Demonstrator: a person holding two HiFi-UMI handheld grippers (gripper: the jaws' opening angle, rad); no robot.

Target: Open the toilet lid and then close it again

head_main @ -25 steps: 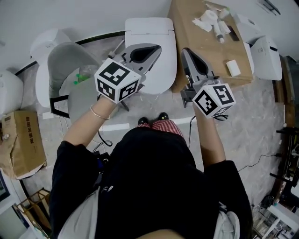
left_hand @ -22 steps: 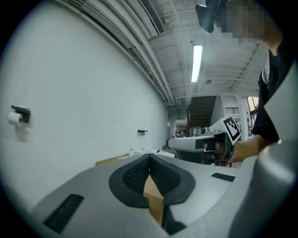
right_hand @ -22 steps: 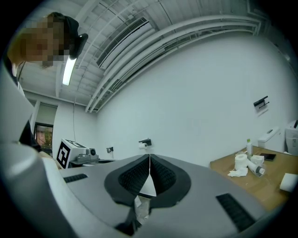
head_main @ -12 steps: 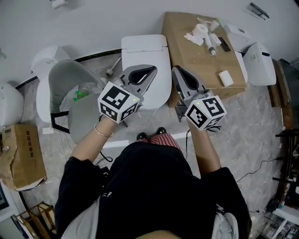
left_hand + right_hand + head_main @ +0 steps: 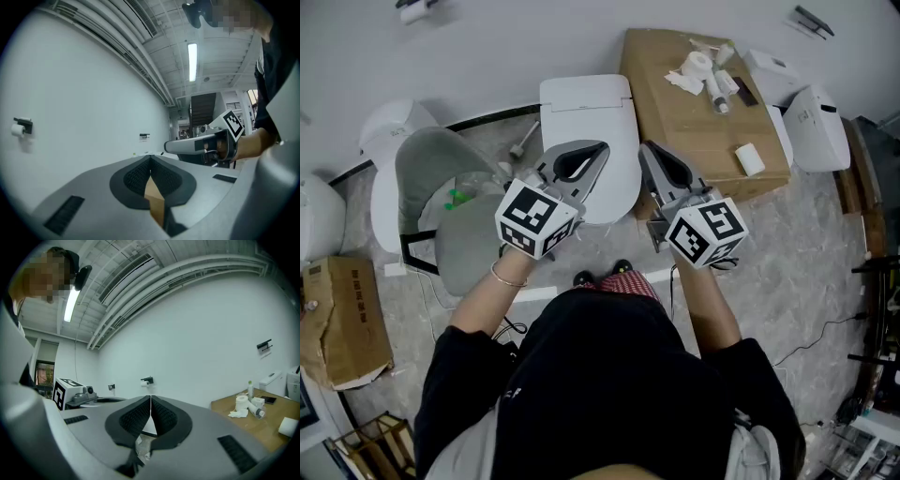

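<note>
The toilet lid (image 5: 623, 178) lies shut, flat on the bowl, seen from above against the wall. The left gripper (image 5: 602, 148) hangs above the lid's middle, pointing at the wall, its jaws closed tip to tip with nothing between them. The right gripper (image 5: 645, 148) is just beside it, over the lid's right edge next to the box (image 5: 675, 112); its jaws also meet at the tips and grip nothing. Neither tool can be seen to touch the lid. Paper rolls (image 5: 698, 66) sit on the box's far end, and a grey chair (image 5: 431, 159) stands left of the toilet
</note>
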